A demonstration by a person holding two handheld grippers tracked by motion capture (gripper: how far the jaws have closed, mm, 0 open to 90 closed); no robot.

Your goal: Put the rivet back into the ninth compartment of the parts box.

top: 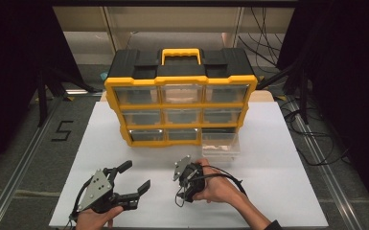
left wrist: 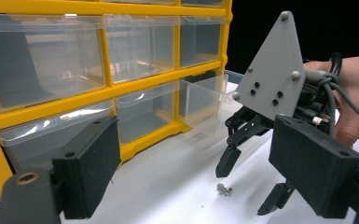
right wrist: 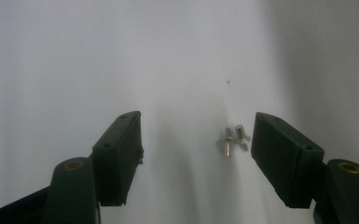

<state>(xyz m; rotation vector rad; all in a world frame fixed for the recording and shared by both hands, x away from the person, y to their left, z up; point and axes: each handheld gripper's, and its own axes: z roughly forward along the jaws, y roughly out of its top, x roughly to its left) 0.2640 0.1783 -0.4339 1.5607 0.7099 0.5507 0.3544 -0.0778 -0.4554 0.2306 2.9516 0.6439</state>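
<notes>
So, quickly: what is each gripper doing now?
Left gripper: open, holding nothing.
Right gripper: open over two small silver metal screws, holding nothing.

I see organizer: yellow frame, black top, clear drawers | table: plain white | my grippers: black jaws, grey plates | screws: shiny silver | floor: grey, black "5" mark

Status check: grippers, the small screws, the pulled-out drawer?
Left gripper open, idle. Right gripper open, straddling two small screws on the white table. Bottom-right drawer of the yellow organizer pulled out. Nothing in the way.
</notes>
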